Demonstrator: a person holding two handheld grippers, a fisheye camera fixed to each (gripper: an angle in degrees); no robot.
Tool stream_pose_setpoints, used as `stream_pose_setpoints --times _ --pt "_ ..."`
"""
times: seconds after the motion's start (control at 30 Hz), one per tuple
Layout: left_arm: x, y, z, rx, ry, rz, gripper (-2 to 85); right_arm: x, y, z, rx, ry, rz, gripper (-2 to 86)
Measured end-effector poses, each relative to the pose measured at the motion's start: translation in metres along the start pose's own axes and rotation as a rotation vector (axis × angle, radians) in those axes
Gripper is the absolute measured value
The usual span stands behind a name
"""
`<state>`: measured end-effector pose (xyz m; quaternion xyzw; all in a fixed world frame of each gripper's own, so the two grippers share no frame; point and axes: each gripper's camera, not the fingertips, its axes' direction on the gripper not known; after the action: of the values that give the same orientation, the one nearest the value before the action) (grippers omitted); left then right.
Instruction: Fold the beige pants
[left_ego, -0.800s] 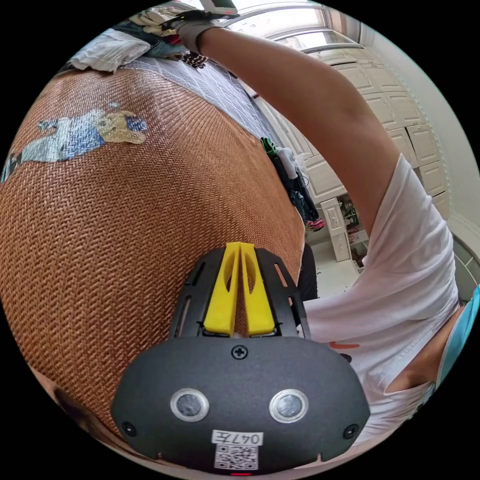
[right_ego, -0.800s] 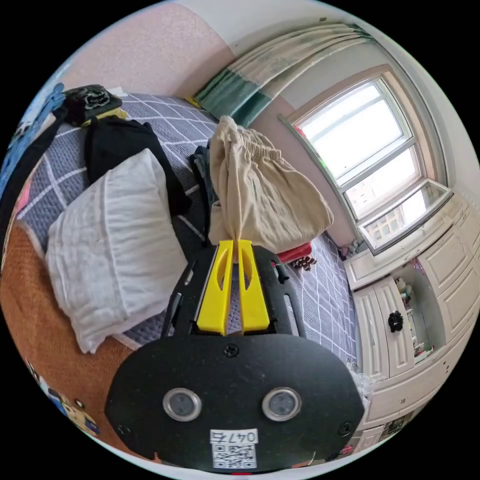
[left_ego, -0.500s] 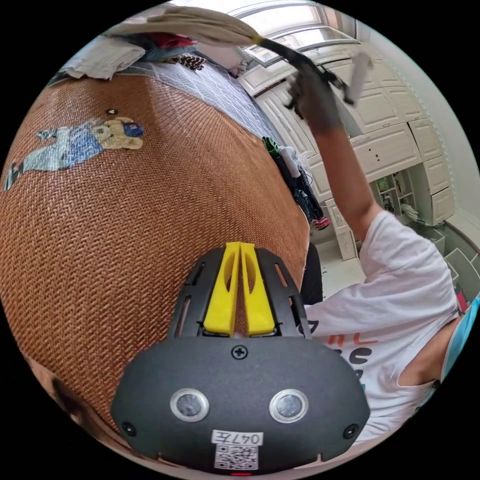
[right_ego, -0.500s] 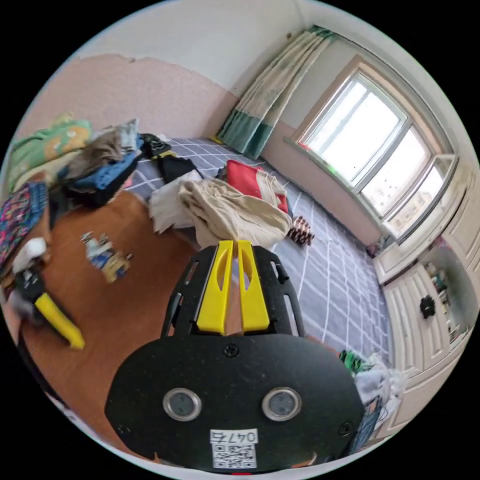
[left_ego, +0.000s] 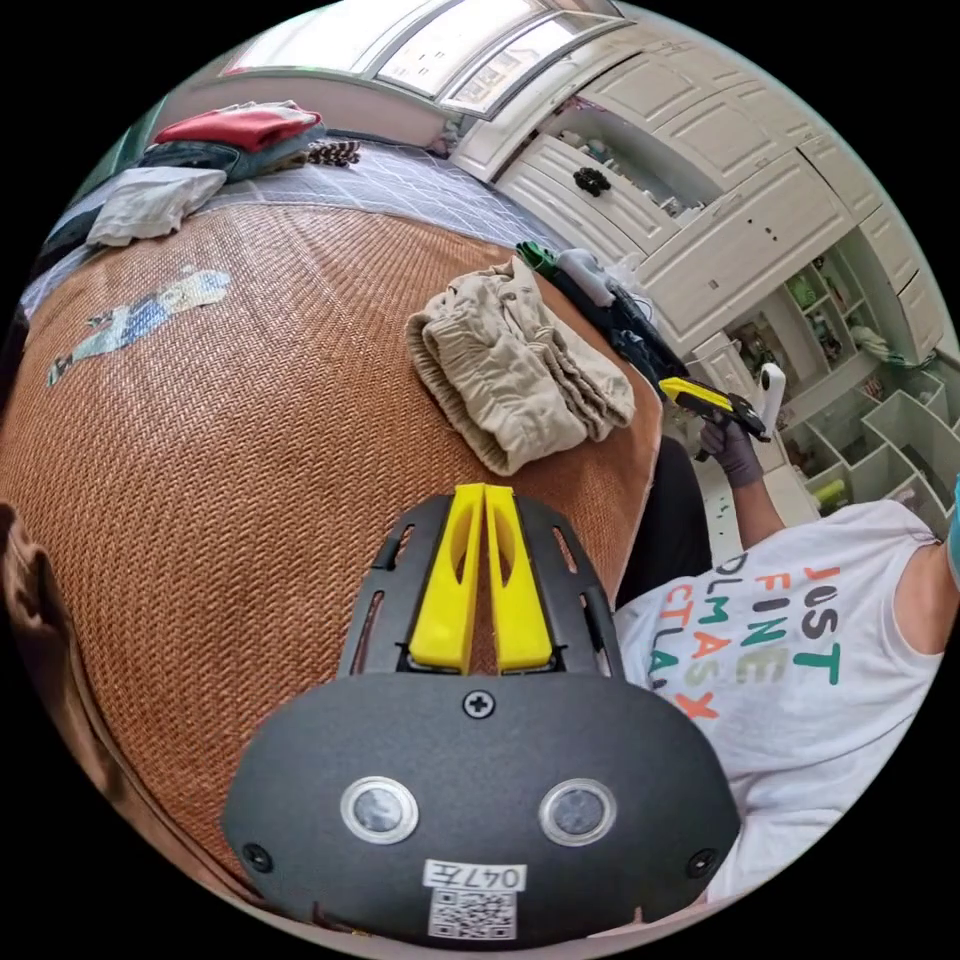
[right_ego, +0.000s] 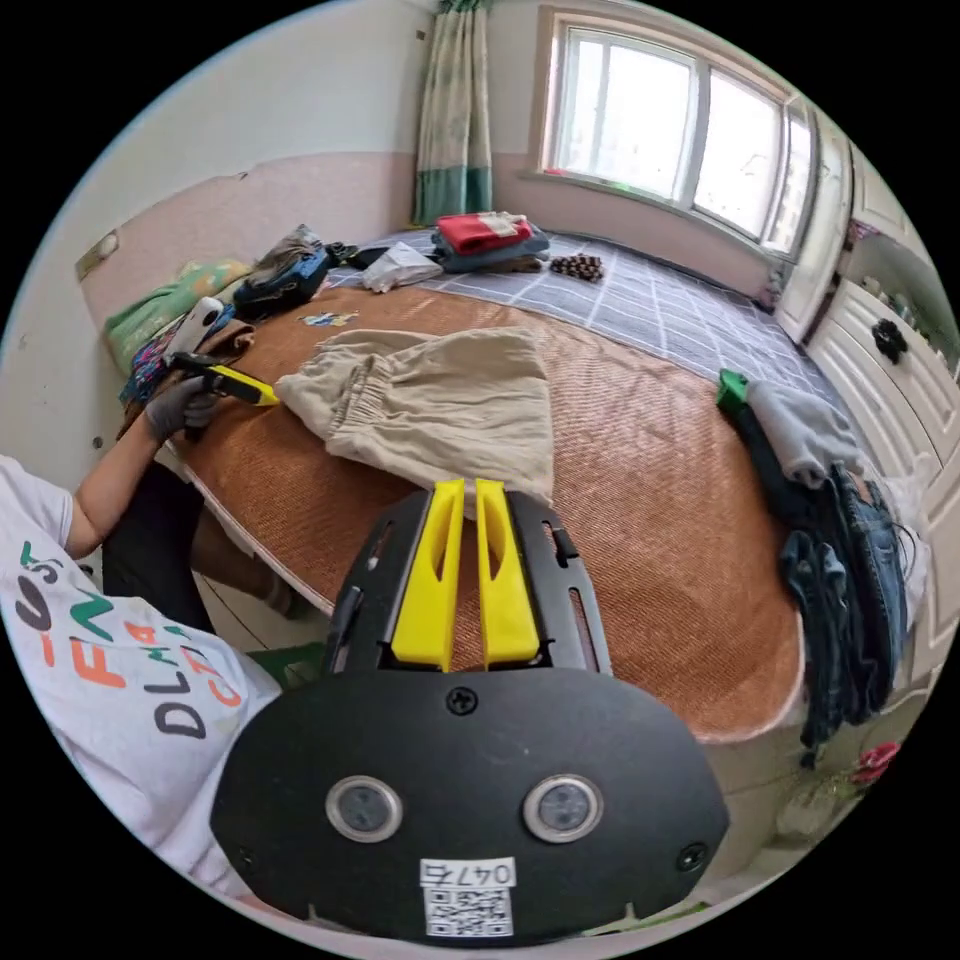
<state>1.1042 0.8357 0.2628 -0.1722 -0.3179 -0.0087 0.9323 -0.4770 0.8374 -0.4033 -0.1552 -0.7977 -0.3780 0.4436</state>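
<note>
1. I am holding my left gripper (left_ego: 484, 492) low over the woven brown mat (left_ego: 250, 420), its yellow jaws pressed together with nothing between them.
2. In the right gripper view, that left gripper (right_ego: 262, 396) is showing in my gloved left hand (right_ego: 178, 408) at the mat's edge, with my forearm reaching out from my white shirt (right_ego: 110, 680) and the yellow tips just beside the waistband.
3. I am keeping my right gripper (right_ego: 462, 488) above the mat, jaws closed on nothing, their tips pointing at the near hem of the beige pants (right_ego: 440, 405).
4. In the left gripper view, my right gripper (left_ego: 705, 396) is sitting in my gloved right hand (left_ego: 738, 458) beyond the mat's edge, arm bent up from the shirt.
5. The beige pants (left_ego: 515, 365) are lying bunched on the mat near that edge, elastic waistband showing, free of both grippers.
6. Dark clothes (right_ego: 845, 600) are hanging over the mat's far edge, and folded garments (right_ego: 485, 238) are stacked on the grey checked cover (right_ego: 680, 310) near the window.
</note>
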Motion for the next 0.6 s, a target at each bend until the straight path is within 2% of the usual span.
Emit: stream_pose_setpoints --times 0.2,0.43,0.5,0.6 --pt "-0.001 0.000 -0.043 0.069 0.016 -0.141 -0.9 -0.045 -0.012 0.099 0.035 -0.232 -0.239 -0.4" --pt "0.082 -0.001 -0.087 0.108 -0.377 -0.033 -1.0 -0.091 -0.029 0.173 0.097 -0.195 -0.548 0.1" --pt "0.087 0.001 -0.099 0.131 -0.408 -0.072 -1.0 -0.092 -0.034 0.196 0.072 -0.248 -0.563 0.3" --pt "0.077 0.010 -0.125 0.205 -0.360 -0.195 -1.0 -0.083 -0.024 0.239 0.052 -0.372 -0.498 0.5"
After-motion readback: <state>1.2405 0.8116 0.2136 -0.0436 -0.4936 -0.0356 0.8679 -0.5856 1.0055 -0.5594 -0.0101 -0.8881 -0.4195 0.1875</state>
